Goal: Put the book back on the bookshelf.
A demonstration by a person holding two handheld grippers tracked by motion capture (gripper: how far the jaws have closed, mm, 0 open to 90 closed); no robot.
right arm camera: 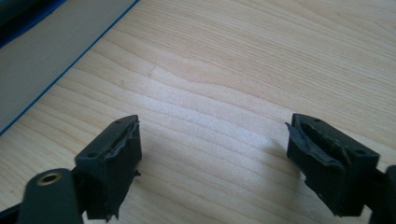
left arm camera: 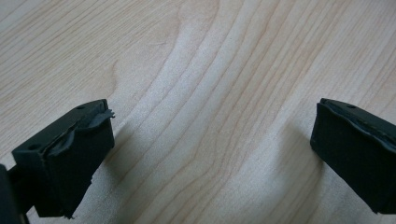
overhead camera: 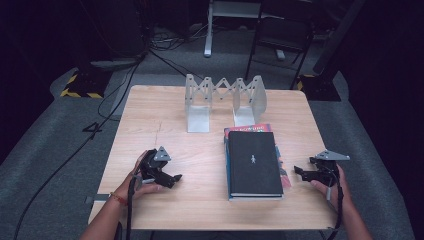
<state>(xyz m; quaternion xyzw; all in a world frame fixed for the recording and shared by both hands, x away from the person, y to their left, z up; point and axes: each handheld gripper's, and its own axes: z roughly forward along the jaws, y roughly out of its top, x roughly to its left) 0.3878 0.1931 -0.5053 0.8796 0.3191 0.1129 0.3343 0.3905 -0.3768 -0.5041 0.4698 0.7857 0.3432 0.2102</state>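
A stack of books (overhead camera: 254,162) lies flat on the wooden table (overhead camera: 200,140), a black-covered one on top. Behind it stands a grey folding book rack (overhead camera: 225,100), upright near the far edge. My left gripper (overhead camera: 172,179) rests on the table left of the stack, held by a hand, jaws wide apart with bare wood (left arm camera: 210,116) between them. My right gripper (overhead camera: 300,172) sits just right of the stack, pointing toward it, also open with nothing between its jaws. The edge of a book (right arm camera: 46,51) appears at the upper left of the right gripper view.
The table stands on grey carpet. Cables (overhead camera: 100,115) run across the floor at the left, and a chair and desk legs (overhead camera: 280,45) stand beyond the far edge. Bare wood lies between the left gripper and the stack.
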